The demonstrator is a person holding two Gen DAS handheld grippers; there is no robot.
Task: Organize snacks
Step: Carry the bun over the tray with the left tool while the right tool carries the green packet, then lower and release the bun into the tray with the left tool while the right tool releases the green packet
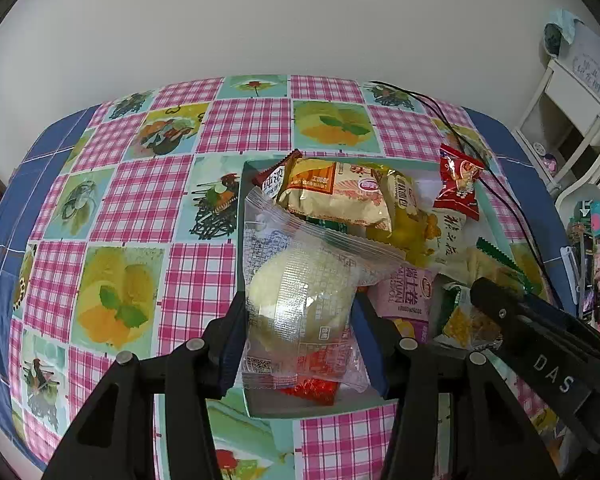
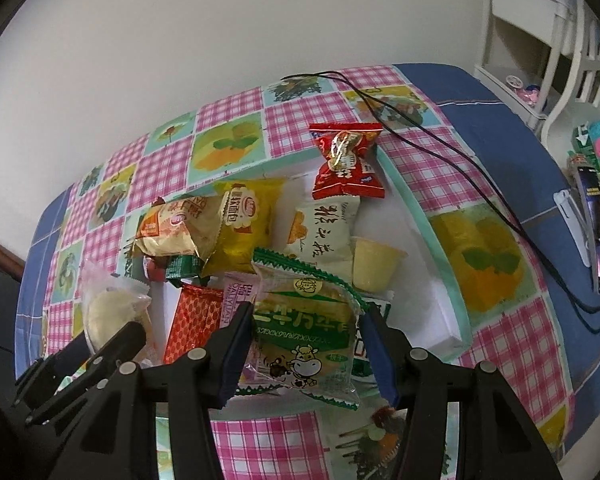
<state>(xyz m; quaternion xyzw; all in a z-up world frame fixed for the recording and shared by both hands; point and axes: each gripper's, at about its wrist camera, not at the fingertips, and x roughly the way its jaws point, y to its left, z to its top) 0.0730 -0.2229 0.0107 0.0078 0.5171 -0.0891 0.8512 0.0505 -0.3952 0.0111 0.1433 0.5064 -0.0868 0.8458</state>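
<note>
My left gripper [image 1: 300, 320] pinched a clear packet with a pale round bun [image 1: 296, 300] inside, held over the near left corner of the white box [image 2: 440, 304] on the checked tablecloth [image 1: 120, 200]. To its right, my right gripper [image 2: 304, 340] clamped a green biscuit packet [image 2: 308, 328] above the heap of snacks already in the box. I judged I was mid-placement: next each packet needed lowering onto a free spot, then letting go.
</note>
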